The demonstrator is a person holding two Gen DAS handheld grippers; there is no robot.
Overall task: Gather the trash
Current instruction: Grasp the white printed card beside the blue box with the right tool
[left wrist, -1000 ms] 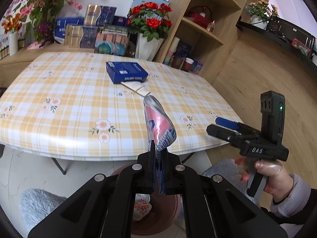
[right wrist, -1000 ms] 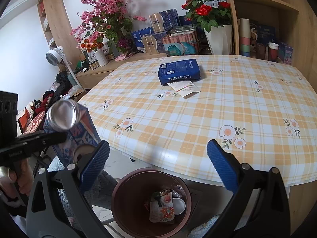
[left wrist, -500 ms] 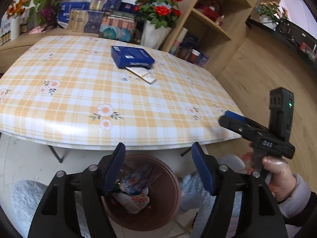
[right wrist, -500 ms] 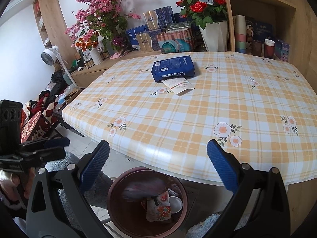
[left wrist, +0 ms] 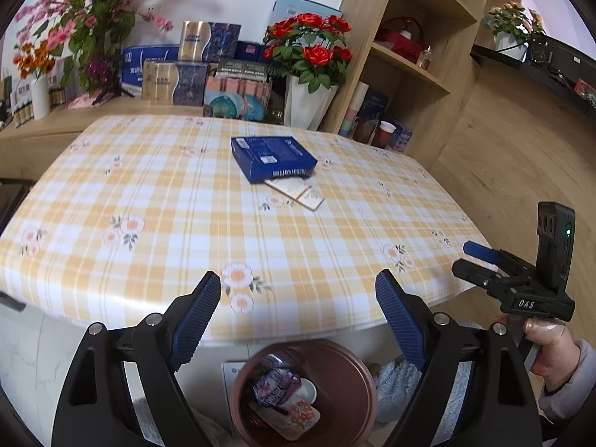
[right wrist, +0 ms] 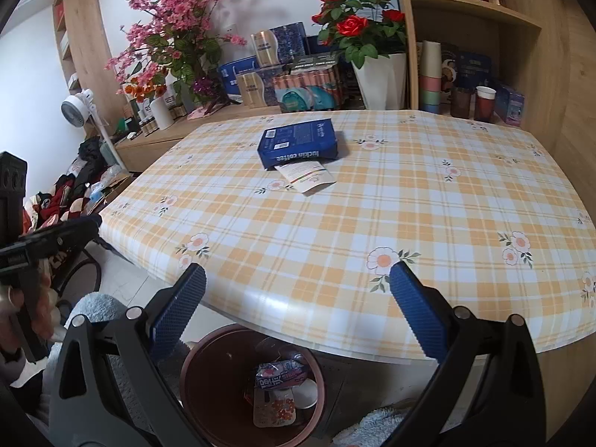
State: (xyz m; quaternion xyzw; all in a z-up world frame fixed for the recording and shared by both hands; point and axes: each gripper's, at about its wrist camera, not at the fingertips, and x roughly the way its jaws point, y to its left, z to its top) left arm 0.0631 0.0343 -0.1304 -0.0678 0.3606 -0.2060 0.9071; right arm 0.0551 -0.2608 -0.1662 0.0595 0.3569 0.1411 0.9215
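A yellow plaid flowered tablecloth [left wrist: 156, 201] fills mid-frame, a dark blue coffee box [left wrist: 273, 157] at upper centre. The left gripper [left wrist: 298, 316], jaws just opened and empty, and right gripper [right wrist: 298, 311] stand spread; the crumpled pink-and-blue wrapper [left wrist: 276, 387] lies in the round brown bin [left wrist: 357, 383] at the bottom.

Bench [left wrist: 156, 223] cover: glossy wipe-clean sheet, we see window glare along front edge. Blue box [left wrist: 273, 156]: printed card, slight sheen. Sachet [left wrist: 298, 193] beside it: matt paper. Bin [right wrist: 208, 383]: smooth brown plastic; crushed wrapper [right wrist: 283, 370] inside looks shiny foil-film. Left tool [left wrist: 298, 316]: matt black plastic arms, blue ribbed rubbery pads [left wrist: 197, 320] (metal screw heads on arms). Right tool [right wrist: 298, 305]: same finish, we think. Shelf [left wrist: 409, 56]: pale wood grain, matt. Rug [right wrist: 93, 309]: fluffy cloth.
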